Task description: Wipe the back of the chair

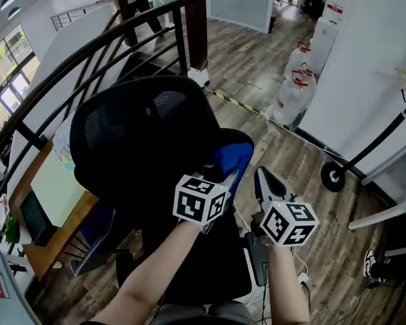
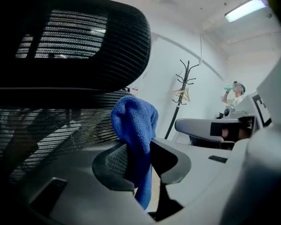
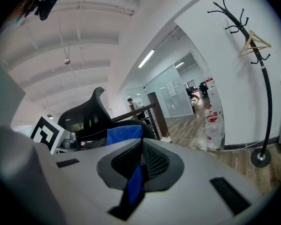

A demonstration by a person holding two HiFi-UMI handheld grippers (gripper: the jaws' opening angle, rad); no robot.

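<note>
A black mesh office chair (image 1: 145,137) fills the middle of the head view, its back (image 2: 42,125) and headrest (image 2: 70,36) close on the left of the left gripper view. My left gripper (image 1: 224,175) (image 2: 139,150) is shut on a blue cloth (image 1: 233,158) (image 2: 136,118), held at the right edge of the chair back. My right gripper (image 1: 262,176) (image 3: 141,146) is just right of the cloth, jaws shut. The cloth (image 3: 124,135) shows beyond them. A blue strip shows in the slit below; I cannot tell if it is pinched.
A curved black railing (image 1: 88,53) runs behind the chair, with a desk (image 1: 54,195) on a lower level. Water jugs (image 1: 294,90) stand by the white wall. A coat stand (image 3: 262,78) (image 1: 333,176) is at the right. A person (image 2: 234,95) drinks in the distance.
</note>
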